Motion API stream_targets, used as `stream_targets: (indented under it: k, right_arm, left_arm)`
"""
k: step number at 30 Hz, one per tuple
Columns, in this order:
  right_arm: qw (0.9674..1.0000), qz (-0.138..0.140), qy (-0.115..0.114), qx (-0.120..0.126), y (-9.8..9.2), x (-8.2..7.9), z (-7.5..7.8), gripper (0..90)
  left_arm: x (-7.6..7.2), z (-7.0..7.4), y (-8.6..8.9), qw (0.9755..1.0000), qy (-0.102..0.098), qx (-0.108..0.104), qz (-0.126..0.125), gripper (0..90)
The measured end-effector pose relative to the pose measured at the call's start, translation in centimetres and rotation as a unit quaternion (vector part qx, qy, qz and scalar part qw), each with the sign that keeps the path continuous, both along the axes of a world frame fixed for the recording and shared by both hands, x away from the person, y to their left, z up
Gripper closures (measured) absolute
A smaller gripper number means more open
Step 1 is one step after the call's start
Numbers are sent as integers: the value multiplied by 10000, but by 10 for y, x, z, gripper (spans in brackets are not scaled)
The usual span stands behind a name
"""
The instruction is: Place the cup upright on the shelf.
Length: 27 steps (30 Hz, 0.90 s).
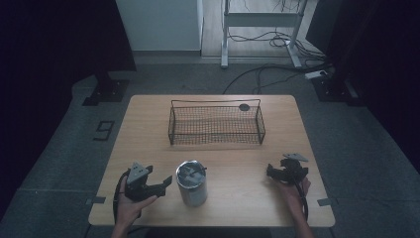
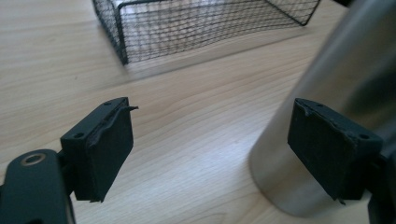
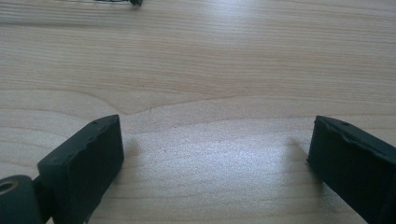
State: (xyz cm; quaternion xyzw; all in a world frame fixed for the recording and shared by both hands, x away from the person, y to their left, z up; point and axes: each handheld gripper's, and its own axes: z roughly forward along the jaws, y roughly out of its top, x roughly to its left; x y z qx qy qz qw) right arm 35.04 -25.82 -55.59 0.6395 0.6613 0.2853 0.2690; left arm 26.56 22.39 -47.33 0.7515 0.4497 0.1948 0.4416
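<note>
— Nearest to me on the left is my left tool (image 1: 166, 182), low over the wooden surface (image 1: 148, 124). What do you read on it?

— Jaws spread, nothing between them but bare wood. In the left gripper view the metal canister (image 2: 345, 93) stands just outside the right-hand pad (image 2: 327, 149), very close to it; whether they touch I cannot tell.

— Agreed. From the high view I see the metal canister (image 1: 191, 182) upright near the front edge, just right of that tool, with its open top showing something pale inside that I can't make out.

— And behind it?

— Black wire basket (image 1: 216, 124) sits toward the far side of the surface, well apart from the canister. A small dark round thing (image 1: 244, 107) lies at its back right corner.

— Right side?

— My right tool (image 1: 272, 172) rests near the right edge, well apart from the canister. Its jaws stand wide apart too, with bare wood between the pads (image 3: 88, 163)
</note>
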Motion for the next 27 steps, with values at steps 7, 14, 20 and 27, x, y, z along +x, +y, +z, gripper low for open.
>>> stream_targets:
  k: [7,14,20,27]
  right_arm:
    - [10000,1,-1,0,0,0,0,34]
    - [10000,4,-4,2,0,0,0,36]
    - [10000,3,-6,0,0,0,0,38]
    - [10000,-1,-9,3,0,0,0,41]
  left_arm:
    - [-7,6,-7,9996,-7,-23,-278,135]
    - [-13,7,-10,9993,-4,15,-372,124]
    - [-20,14,-9,9984,-8,-80,-553,117]
    - [-26,16,-18,9971,8,-93,-754,74]
